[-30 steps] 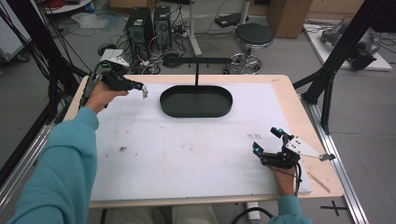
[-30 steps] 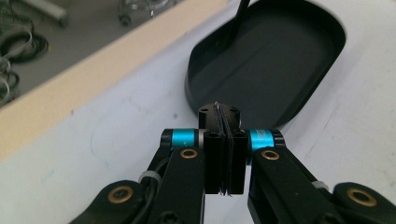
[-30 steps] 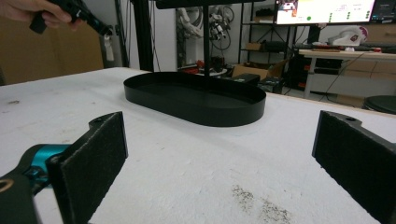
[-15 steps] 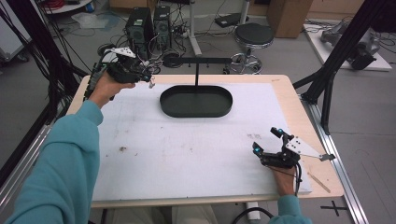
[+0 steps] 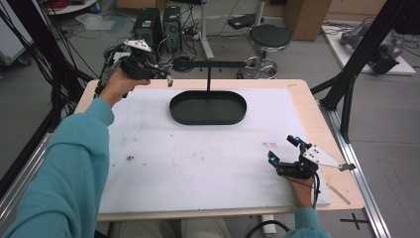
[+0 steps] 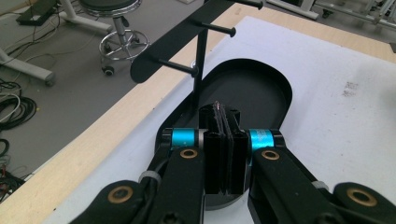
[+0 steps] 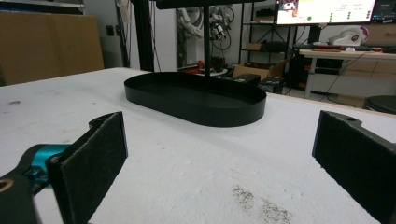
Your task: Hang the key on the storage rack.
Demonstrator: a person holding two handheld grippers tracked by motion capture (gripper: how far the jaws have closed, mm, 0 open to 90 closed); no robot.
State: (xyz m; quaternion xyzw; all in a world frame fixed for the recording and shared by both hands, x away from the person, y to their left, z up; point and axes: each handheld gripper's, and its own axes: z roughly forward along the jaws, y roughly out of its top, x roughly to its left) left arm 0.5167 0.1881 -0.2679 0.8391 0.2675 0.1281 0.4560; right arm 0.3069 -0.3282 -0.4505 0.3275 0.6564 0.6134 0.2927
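The left claw [image 5: 166,77] hangs clenched above the table's [image 5: 307,106] far left corner, perhaps pinching something thin, beside the black stand [image 5: 208,106] with its oval tray; the right claw [image 5: 282,148] rests released near the front right edge.

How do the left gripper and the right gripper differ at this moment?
The left gripper has its jaws shut, with something thin pinched between the pads; what it is cannot be told. The right gripper has its jaws wide open and empty. The left gripper is held up near the far left corner of the table, beside the black tray; the right gripper sits low at the near right. Both have black jaws and teal parts.
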